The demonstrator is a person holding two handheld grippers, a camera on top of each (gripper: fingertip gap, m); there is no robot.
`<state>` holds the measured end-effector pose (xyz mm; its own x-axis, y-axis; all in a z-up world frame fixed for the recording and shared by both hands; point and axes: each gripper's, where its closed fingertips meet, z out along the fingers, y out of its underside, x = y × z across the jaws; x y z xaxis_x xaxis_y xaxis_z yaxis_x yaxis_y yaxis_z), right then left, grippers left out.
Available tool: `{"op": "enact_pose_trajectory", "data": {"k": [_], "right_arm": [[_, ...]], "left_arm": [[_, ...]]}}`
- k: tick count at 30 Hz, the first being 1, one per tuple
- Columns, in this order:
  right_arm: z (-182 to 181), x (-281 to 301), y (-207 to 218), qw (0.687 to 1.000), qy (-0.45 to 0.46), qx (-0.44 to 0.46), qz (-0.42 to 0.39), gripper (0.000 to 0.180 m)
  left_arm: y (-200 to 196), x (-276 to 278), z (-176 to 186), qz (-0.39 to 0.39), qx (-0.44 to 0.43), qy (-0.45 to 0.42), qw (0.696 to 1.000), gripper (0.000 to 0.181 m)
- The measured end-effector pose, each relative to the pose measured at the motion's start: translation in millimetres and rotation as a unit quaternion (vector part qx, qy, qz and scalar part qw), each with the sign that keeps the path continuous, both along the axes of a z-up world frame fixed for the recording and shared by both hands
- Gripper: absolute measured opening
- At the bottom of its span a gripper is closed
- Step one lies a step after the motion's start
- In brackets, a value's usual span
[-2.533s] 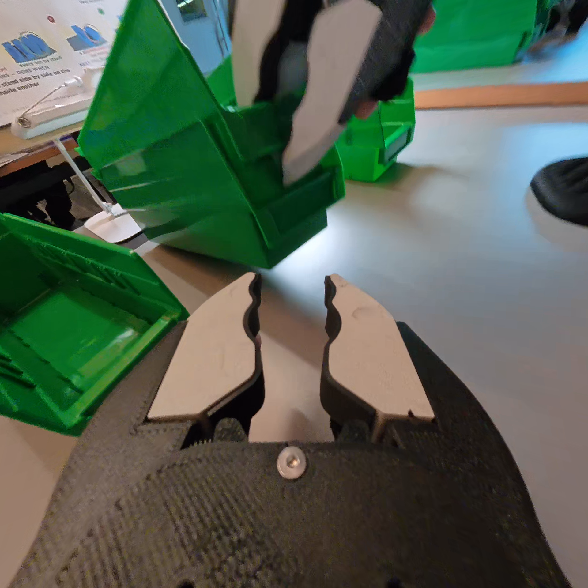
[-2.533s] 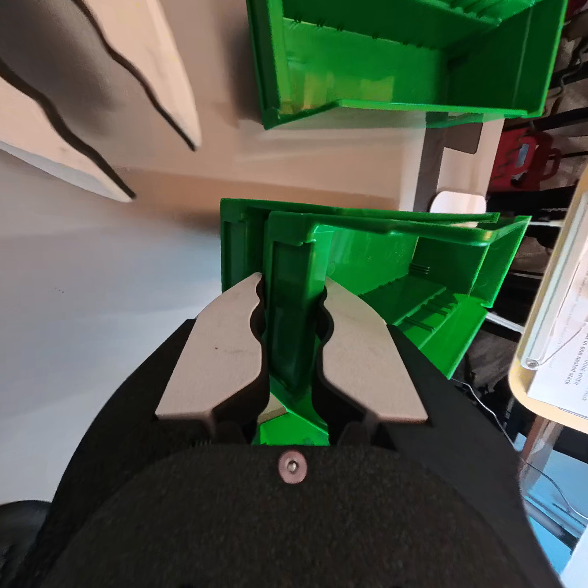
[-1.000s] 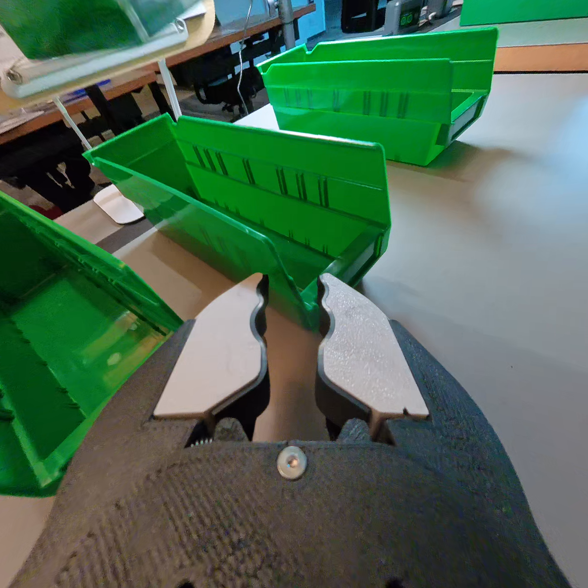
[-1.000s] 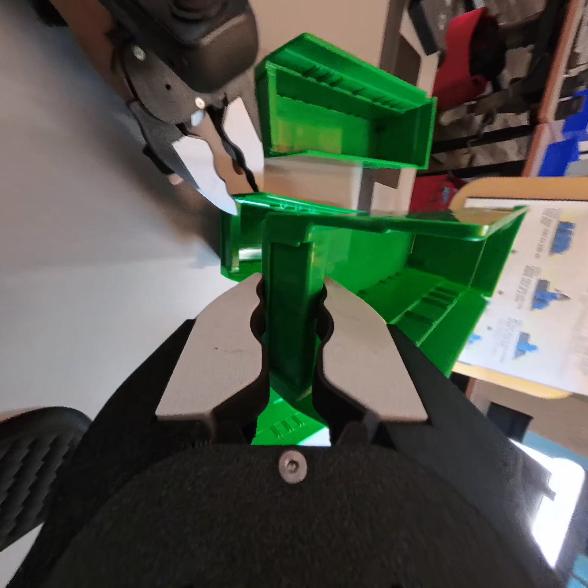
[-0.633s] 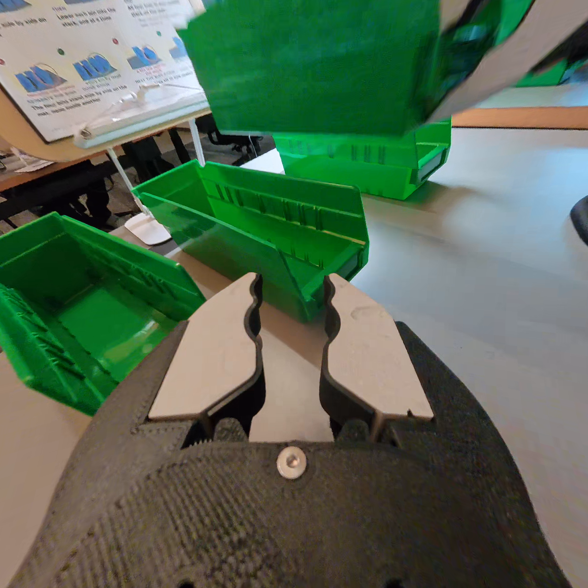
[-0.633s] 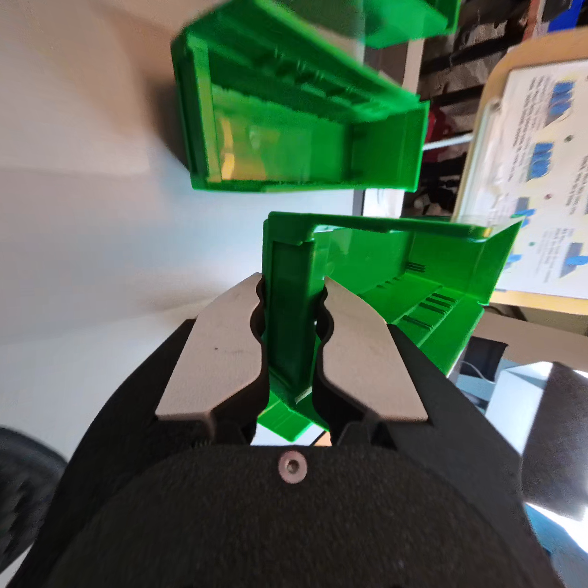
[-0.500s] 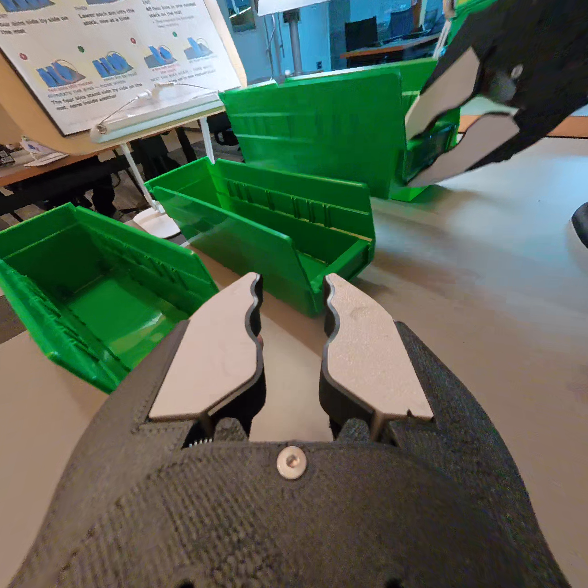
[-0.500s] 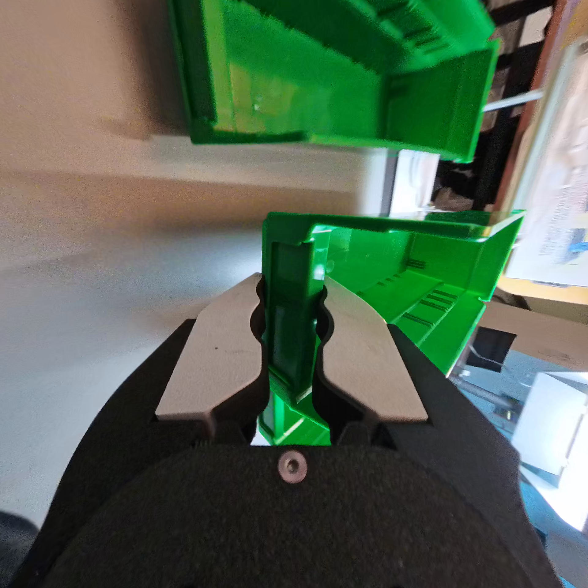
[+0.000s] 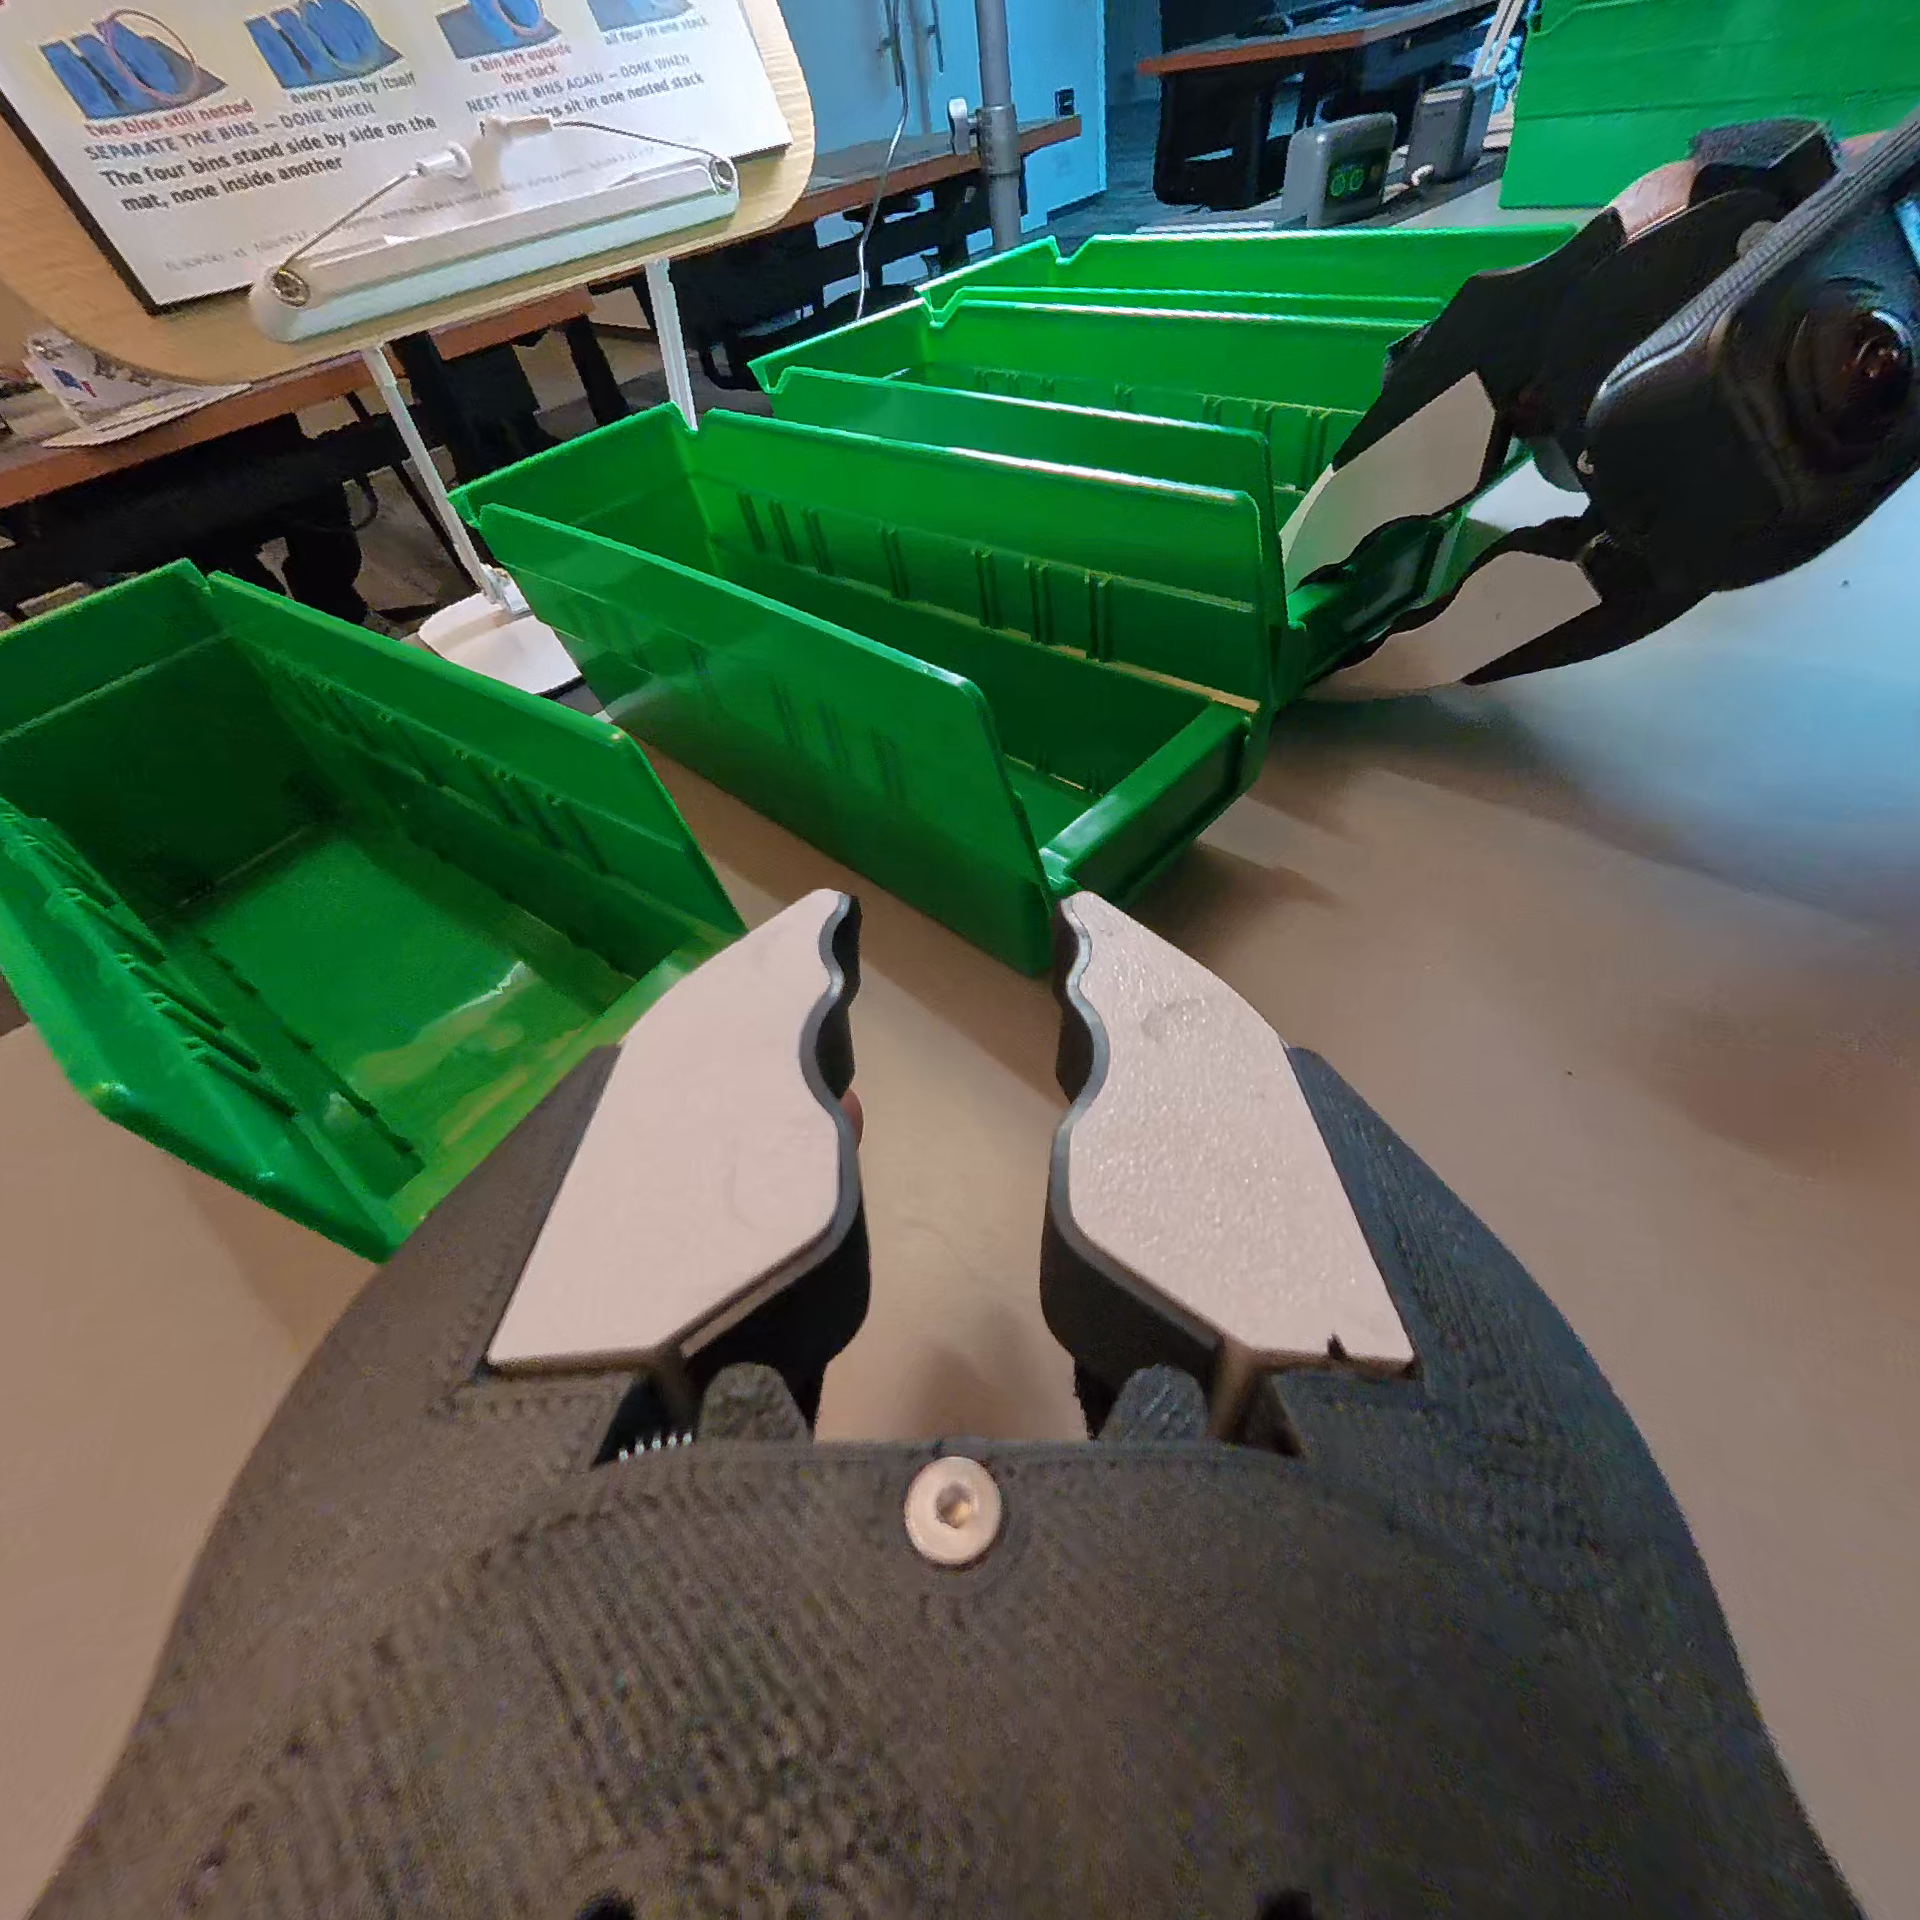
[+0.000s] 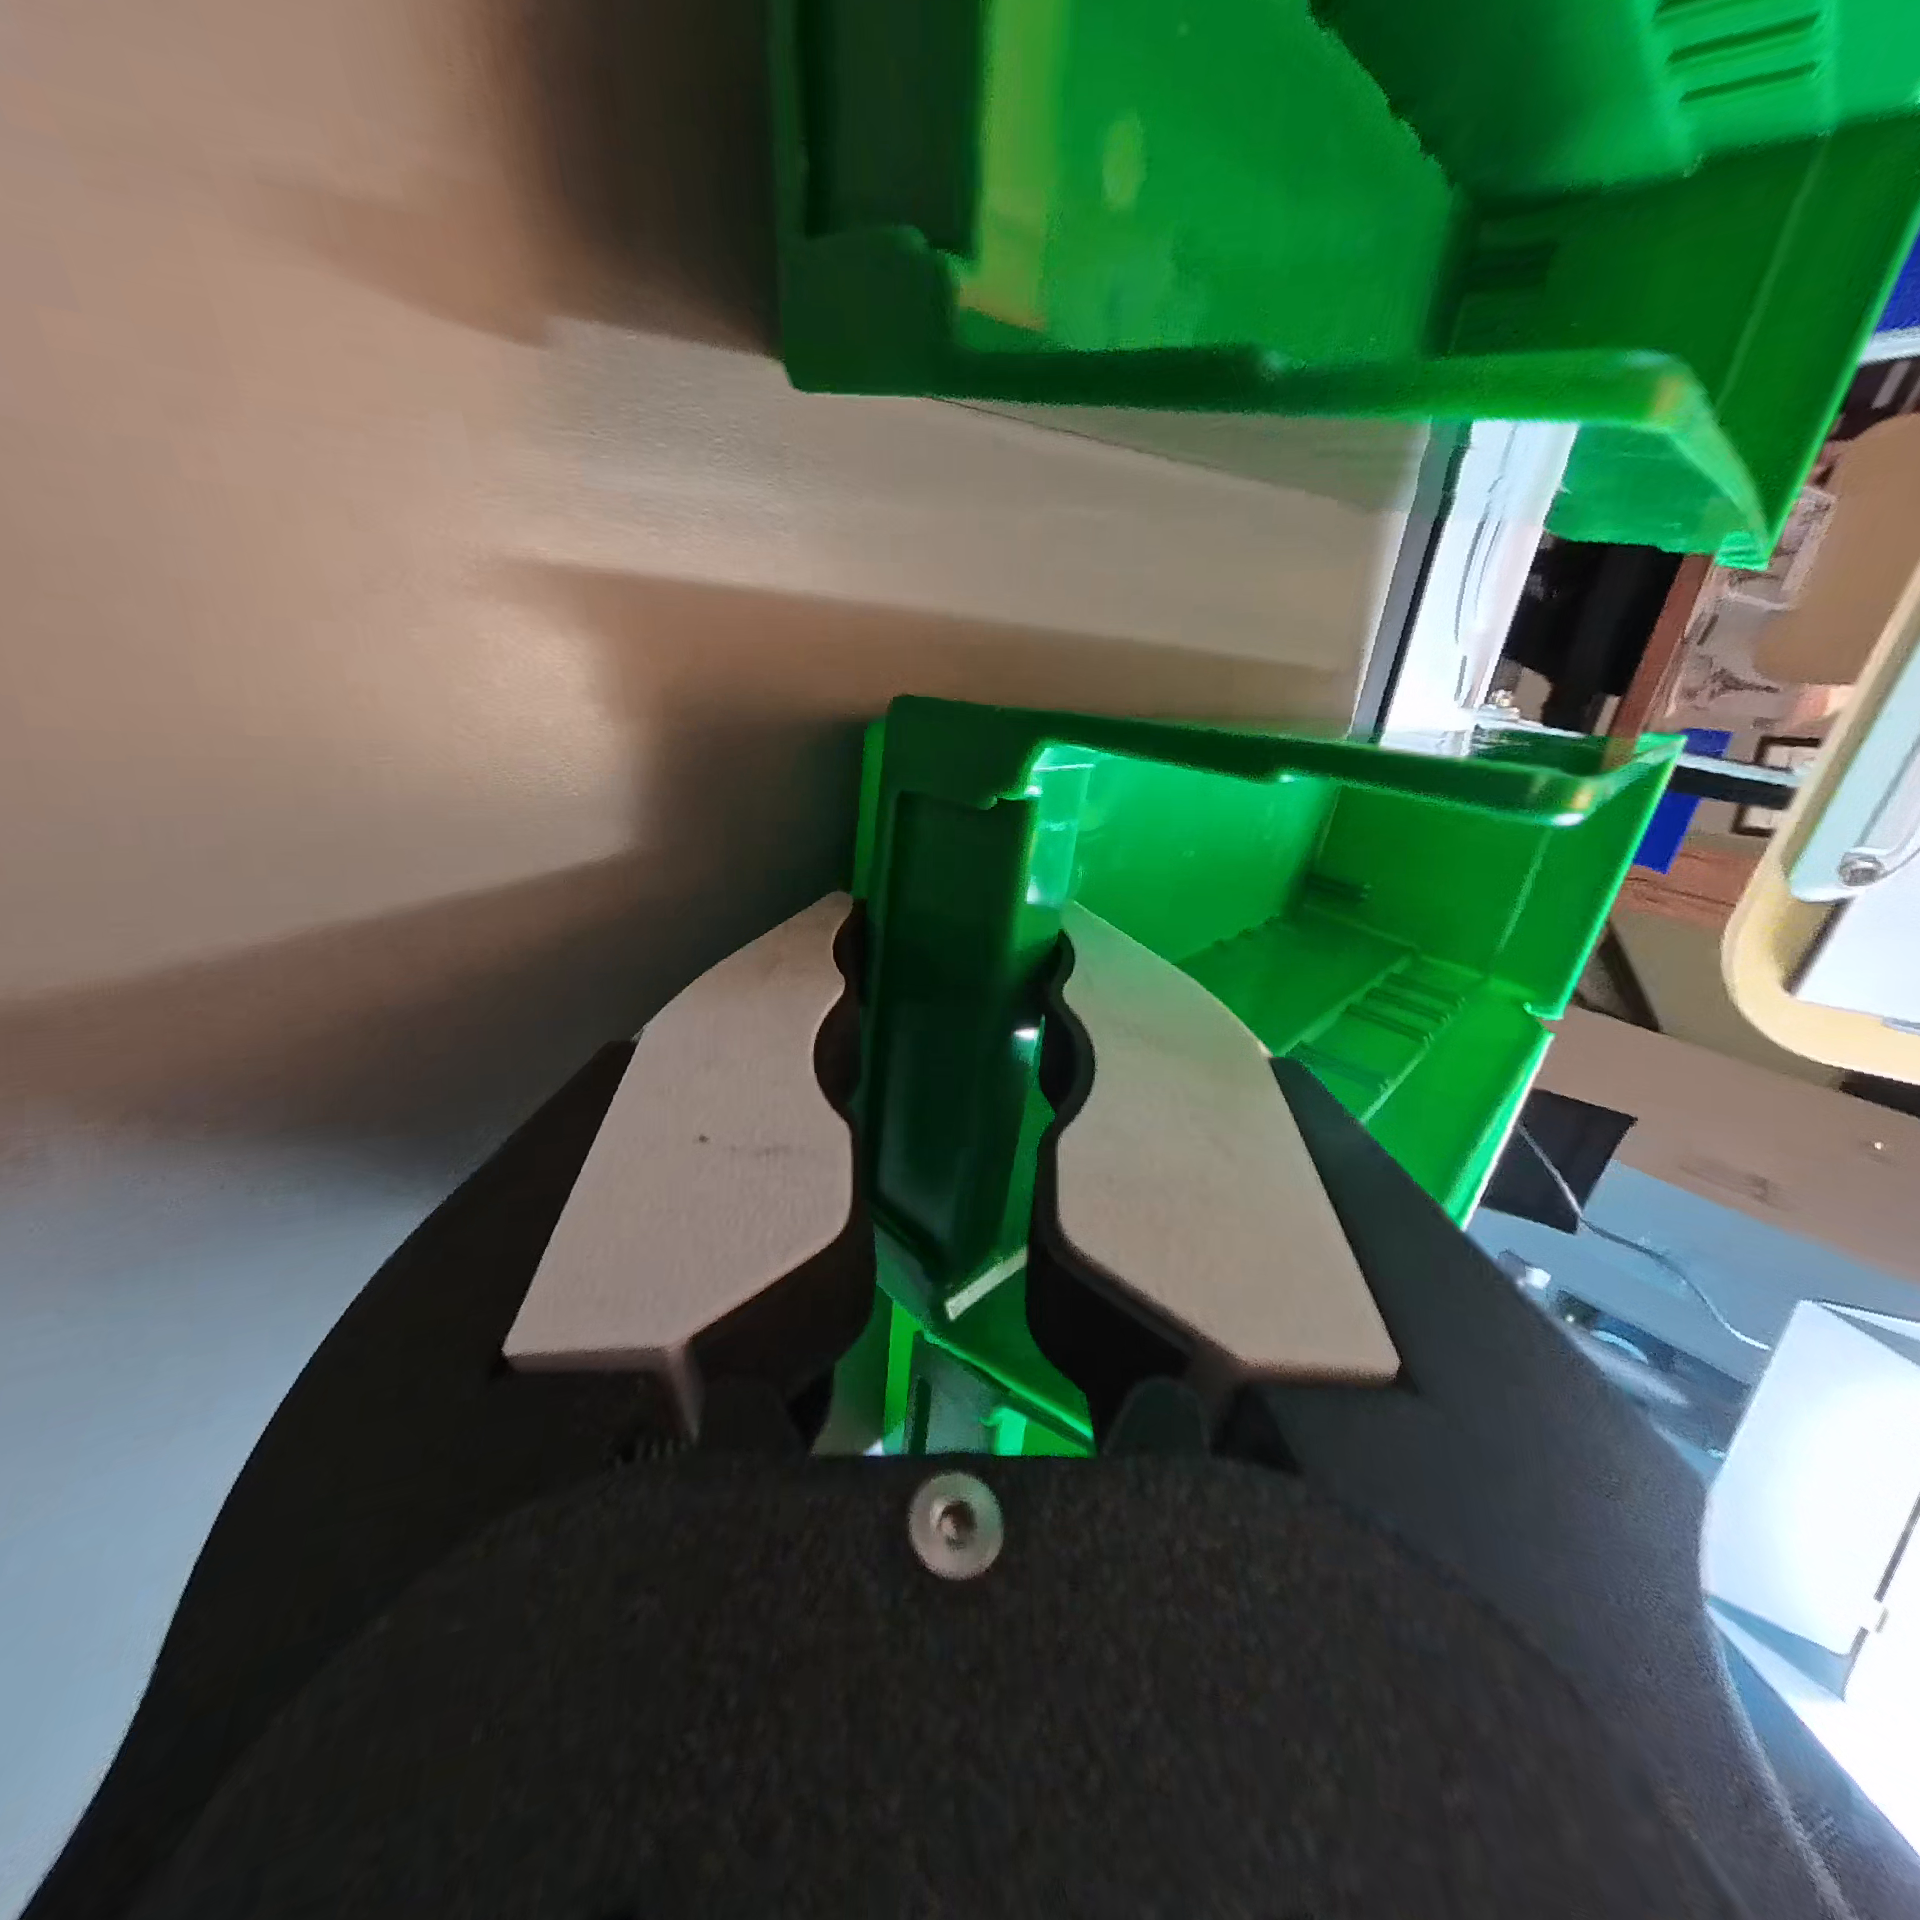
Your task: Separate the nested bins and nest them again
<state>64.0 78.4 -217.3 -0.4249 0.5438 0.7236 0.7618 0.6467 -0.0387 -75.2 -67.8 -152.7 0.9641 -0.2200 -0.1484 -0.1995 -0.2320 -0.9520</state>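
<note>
Looking down the left wrist view, I see four green bins on the tan table (image 9: 1558, 1039). The first bin (image 9: 312, 883) sits alone at the left of the frame. The second bin (image 9: 831, 665) sits alone in the middle, just past my left gripper (image 9: 954, 997). The third bin (image 9: 1039, 436) is behind it, toward the upper right, and my right gripper (image 9: 1455, 561) is holding its front end. The fourth bin (image 9: 1247, 270) is right behind that one, at the top. I cannot tell if those two touch.

I think the pulling apart is almost done, since no bin looks like it sits inside another. I still have to let go of the third bin. Then all the nesting is left to do.

My left jaws are partly spread and hold nothing. Only table shows between them.

In the right wrist view, my right gripper (image 10: 951, 966) is squeezed tight on the front lip of the third bin (image 10: 1351, 935). The second bin (image 10: 1143, 208) is blurry at the top of that frame.
</note>
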Motion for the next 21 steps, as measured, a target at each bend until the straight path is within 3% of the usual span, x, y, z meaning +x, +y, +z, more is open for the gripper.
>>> {"op": "enact_pose_trajectory", "data": {"k": [11, 21], "right_arm": [[-2.7, -13.2, -6.3, 0.999, -0.008, 0.006, 0.036, 0.031], [0.0, -14.7, 7.2, 0.999, -0.002, 0.033, 0.012, 0.034]], "left_arm": [[0.8, 3.0, -7.2, -0.004, -0.009, 0.006, 1.000, 0.035], [1.4, 4.4, -11.8, -0.009, -0.017, 0.008, 1.000, 0.035]]}}
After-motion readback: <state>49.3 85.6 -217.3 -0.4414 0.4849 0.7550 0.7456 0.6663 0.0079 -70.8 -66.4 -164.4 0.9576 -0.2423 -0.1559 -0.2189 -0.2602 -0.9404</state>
